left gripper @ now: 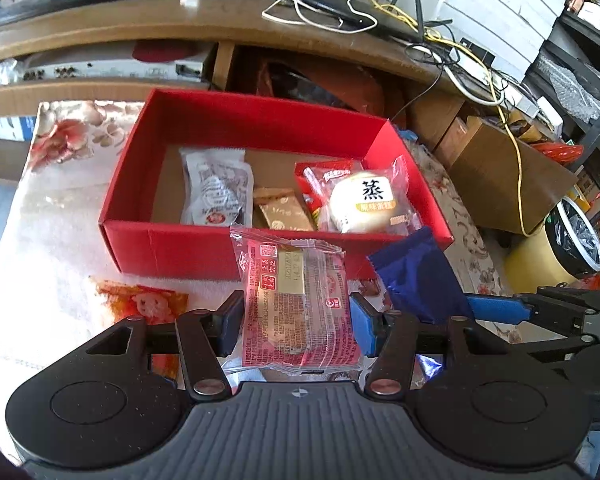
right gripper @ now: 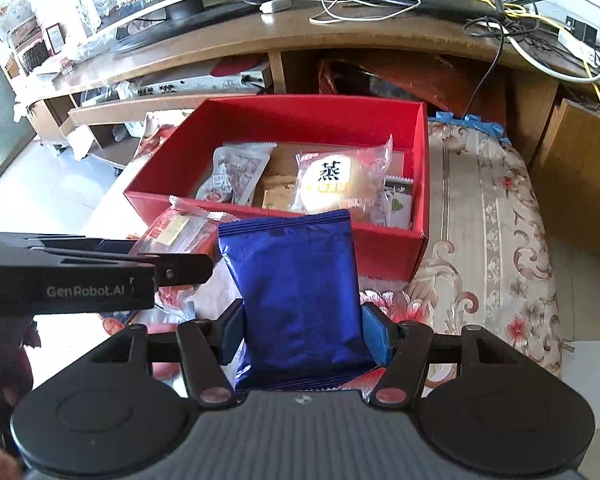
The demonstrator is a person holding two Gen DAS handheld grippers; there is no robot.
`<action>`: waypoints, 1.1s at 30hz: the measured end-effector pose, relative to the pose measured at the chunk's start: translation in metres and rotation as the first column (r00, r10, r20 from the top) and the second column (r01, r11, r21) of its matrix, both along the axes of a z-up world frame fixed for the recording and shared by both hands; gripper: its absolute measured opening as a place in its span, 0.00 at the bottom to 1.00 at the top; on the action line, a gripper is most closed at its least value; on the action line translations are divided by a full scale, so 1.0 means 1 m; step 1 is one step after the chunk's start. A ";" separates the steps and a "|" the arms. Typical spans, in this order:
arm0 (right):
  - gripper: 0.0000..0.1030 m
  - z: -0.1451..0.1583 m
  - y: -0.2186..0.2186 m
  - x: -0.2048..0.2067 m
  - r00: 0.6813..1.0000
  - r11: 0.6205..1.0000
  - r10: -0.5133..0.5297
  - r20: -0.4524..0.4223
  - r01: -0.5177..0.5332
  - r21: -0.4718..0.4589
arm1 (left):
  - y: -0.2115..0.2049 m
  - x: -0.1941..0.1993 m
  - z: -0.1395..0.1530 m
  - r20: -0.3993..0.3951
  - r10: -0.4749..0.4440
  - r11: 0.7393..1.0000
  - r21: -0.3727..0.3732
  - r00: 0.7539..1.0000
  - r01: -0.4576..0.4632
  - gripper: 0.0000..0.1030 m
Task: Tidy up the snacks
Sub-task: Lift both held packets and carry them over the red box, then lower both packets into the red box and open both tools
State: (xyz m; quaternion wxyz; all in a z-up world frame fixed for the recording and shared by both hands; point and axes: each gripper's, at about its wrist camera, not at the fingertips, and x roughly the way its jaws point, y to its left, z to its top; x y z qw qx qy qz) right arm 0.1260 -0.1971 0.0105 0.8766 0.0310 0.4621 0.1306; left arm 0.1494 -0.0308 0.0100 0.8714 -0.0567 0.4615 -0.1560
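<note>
Left gripper (left gripper: 296, 320) clamps red packet (left gripper: 298, 300), right gripper (right gripper: 302, 334) clamps blue packet (right gripper: 296, 300); both aim at 12 o'clock, ready for the box (left gripper: 172, 246).

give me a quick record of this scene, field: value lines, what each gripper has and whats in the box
left gripper: shut on red clear-wrapped snack
right gripper: shut on blue foil packet
red box: open, on floral cloth
in box: grey-white packet, gold-brown packet, wrapped bun
outside box: orange-red packet on cloth, in front of the box
both held snacks: near box's front wall, not yet inside
</note>
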 end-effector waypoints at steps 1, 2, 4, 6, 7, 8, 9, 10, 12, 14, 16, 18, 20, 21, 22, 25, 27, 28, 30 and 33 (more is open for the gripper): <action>0.65 0.001 0.000 0.001 1.000 1.000 -0.002 0.002 0.002 0.002 | -0.001 0.000 0.001 0.003 -0.001 1.000 0.000 1.000 0.001 0.60; 0.65 0.001 0.000 0.001 1.000 1.000 -0.005 0.005 0.005 0.004 | -0.001 0.001 0.001 0.006 -0.001 1.000 0.001 1.000 0.001 0.60; 0.65 0.002 0.000 0.002 1.000 1.000 -0.008 0.010 0.008 0.009 | -0.002 0.001 0.002 0.011 0.001 1.000 0.003 1.000 -0.001 0.60; 0.65 0.004 0.000 0.003 1.000 1.000 -0.010 0.016 0.010 0.010 | -0.003 0.001 0.003 0.016 0.002 1.000 0.004 1.000 -0.002 0.60; 0.65 0.004 0.000 0.003 1.000 1.000 -0.010 0.017 0.010 0.010 | -0.004 0.001 0.004 0.019 0.003 1.000 0.005 1.000 -0.003 0.60; 0.65 0.004 0.000 0.004 1.000 1.000 -0.011 0.018 0.011 0.011 | -0.004 0.001 0.004 0.022 0.003 1.000 0.005 1.000 -0.003 0.60; 0.65 0.004 0.000 0.004 1.000 1.000 -0.013 0.019 0.012 0.013 | -0.005 0.001 0.005 0.026 0.003 1.000 0.005 1.000 -0.003 0.60; 0.65 0.005 0.000 0.005 1.000 1.000 -0.012 0.020 0.012 0.014 | -0.006 0.002 0.006 0.030 0.002 1.000 0.005 1.000 -0.002 0.60; 0.65 0.006 0.002 0.006 1.000 1.000 -0.009 0.026 0.008 0.018 | -0.008 0.002 0.008 0.036 -0.001 1.000 0.001 0.999 0.001 0.60; 0.65 0.007 0.003 0.007 0.999 1.000 -0.005 0.031 0.004 0.016 | -0.010 0.003 0.010 0.044 -0.004 1.000 0.001 0.999 0.004 0.60; 0.65 0.008 0.003 0.008 0.999 1.000 -0.009 0.036 0.009 0.014 | -0.011 0.004 0.012 0.052 -0.004 1.000 0.004 0.999 0.004 0.60; 0.65 0.009 0.002 0.010 0.999 1.000 -0.015 0.038 0.014 0.020 | -0.012 0.006 0.012 0.056 0.001 1.000 -0.001 0.998 -0.001 0.60; 0.65 0.011 0.001 0.011 0.999 1.000 -0.020 0.043 0.019 0.021 | -0.012 0.008 0.013 0.059 0.003 1.000 -0.002 0.998 -0.003 0.60; 0.65 0.011 0.000 0.012 0.999 1.000 -0.022 0.044 0.021 0.022 | -0.012 0.009 0.013 0.060 0.004 1.000 -0.003 0.998 -0.004 0.60; 0.65 0.011 0.000 0.013 0.999 0.999 -0.025 0.045 0.024 0.025 | -0.013 0.010 0.014 0.062 0.005 1.000 -0.004 0.998 -0.005 0.60; 0.65 0.013 -0.001 0.015 0.998 0.999 -0.032 0.050 0.030 0.031 | -0.014 0.011 0.016 0.072 0.007 1.000 -0.006 0.997 -0.007 0.60; 0.65 0.015 -0.001 0.016 0.998 0.999 -0.034 0.057 0.033 0.032 | -0.016 0.013 0.018 0.081 0.010 1.000 -0.003 0.997 -0.010 0.60; 0.65 0.016 -0.001 0.017 0.998 0.999 -0.037 0.060 0.035 0.031 | -0.016 0.014 0.018 0.084 0.011 1.000 -0.002 0.996 -0.011 0.60; 0.65 0.017 -0.002 0.019 0.997 0.998 -0.043 0.062 0.041 0.039 | -0.016 0.016 0.020 0.089 0.017 1.000 -0.005 0.996 -0.016 0.60; 0.65 0.019 -0.002 0.023 0.996 0.998 -0.051 0.069 0.048 0.040 | -0.016 0.021 0.021 0.097 0.025 1.000 -0.003 0.995 -0.025 0.60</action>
